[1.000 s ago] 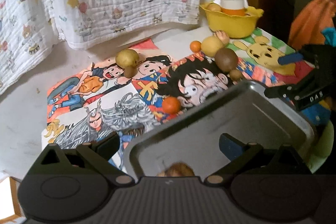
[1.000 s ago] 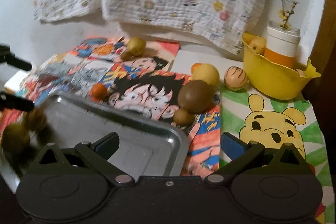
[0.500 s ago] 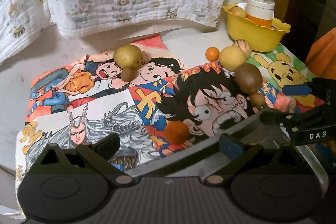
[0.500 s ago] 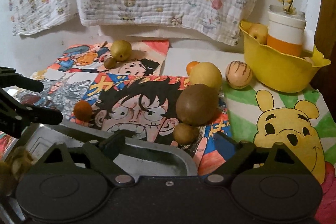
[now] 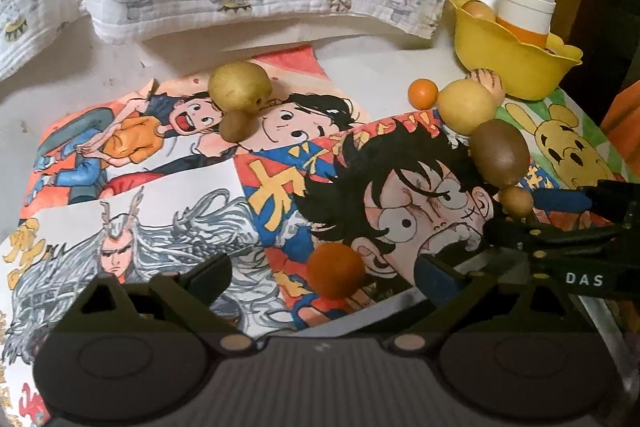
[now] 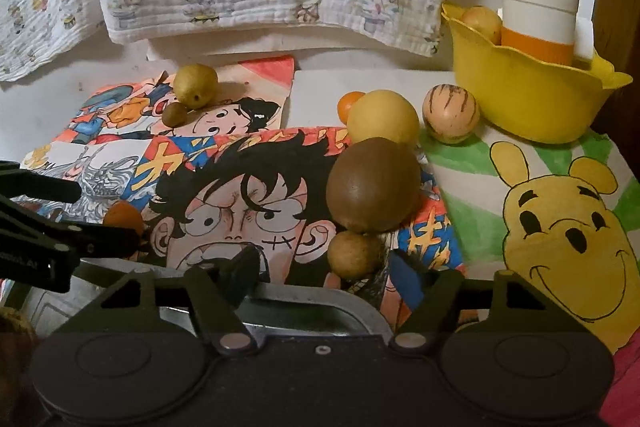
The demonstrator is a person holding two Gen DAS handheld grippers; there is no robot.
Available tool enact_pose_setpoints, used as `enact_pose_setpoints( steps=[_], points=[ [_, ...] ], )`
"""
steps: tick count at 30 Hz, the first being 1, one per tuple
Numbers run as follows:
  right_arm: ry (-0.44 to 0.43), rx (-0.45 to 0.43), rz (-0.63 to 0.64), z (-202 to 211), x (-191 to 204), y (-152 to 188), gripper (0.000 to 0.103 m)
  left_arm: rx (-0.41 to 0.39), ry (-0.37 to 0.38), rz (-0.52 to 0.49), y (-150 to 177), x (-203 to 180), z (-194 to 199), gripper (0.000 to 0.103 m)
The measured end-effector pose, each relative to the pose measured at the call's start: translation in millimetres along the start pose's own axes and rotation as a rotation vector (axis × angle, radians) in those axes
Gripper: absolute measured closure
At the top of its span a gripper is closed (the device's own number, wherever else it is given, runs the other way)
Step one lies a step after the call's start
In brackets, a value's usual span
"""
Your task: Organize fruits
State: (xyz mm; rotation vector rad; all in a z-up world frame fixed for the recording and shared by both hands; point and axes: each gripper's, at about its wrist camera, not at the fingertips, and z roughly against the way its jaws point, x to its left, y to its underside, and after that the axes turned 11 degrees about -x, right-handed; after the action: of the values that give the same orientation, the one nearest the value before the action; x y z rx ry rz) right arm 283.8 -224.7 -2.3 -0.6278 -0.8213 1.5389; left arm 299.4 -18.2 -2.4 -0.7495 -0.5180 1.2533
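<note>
In the left wrist view my left gripper (image 5: 322,277) hangs low over the cartoon mat. A small orange fruit (image 5: 336,271) lies between its wide, closing jaws, and neither pad touches it. My right gripper (image 6: 324,269) is closing around a small brown fruit (image 6: 354,253) that lies just past the metal tray's rim (image 6: 320,311); there is a gap on both sides. A large brown kiwi (image 6: 372,185) touches that small fruit from behind. Only the tray's far edge (image 5: 400,311) shows under my left gripper.
Behind the kiwi lie a yellow round fruit (image 6: 382,119), a small orange (image 6: 348,103) and a striped fruit (image 6: 450,115). A yellow bowl (image 6: 528,91) holding a cup and fruit stands back right. A greenish pear (image 5: 240,85) and a small brown fruit (image 5: 236,125) lie at mid-back. A printed cloth hangs behind.
Both grippers have moved forward and down, from over the tray to its far edge. The right jaws have narrowed around the small brown fruit. The orange fruit now lies between the left jaws.
</note>
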Motion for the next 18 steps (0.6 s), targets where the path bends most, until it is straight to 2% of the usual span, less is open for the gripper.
enact_pose_setpoints(
  steps=[5, 10, 12, 18],
  points=[
    [0.011, -0.002, 0.001, -3.5, 1.8, -0.3, 0.039, 0.019, 0.019, 0.002, 1.4, -1.8, -6.0, 0.016],
    [0.032, -0.006, -0.009, -4.8, 3.1, -0.3, 0.053, 0.036, 0.026, 0.021, 2.8, -1.5, -11.0, 0.029],
    [0.026, -0.002, -0.017, -4.8, 3.1, -0.4, 0.055, 0.041, 0.031, 0.033, 2.7, -0.2, -12.4, 0.036],
    [0.013, 0.002, -0.010, -6.0, 7.5, 0.0, 0.061, 0.039, 0.021, 0.039, 1.5, 1.8, -14.4, 0.047]
  ],
)
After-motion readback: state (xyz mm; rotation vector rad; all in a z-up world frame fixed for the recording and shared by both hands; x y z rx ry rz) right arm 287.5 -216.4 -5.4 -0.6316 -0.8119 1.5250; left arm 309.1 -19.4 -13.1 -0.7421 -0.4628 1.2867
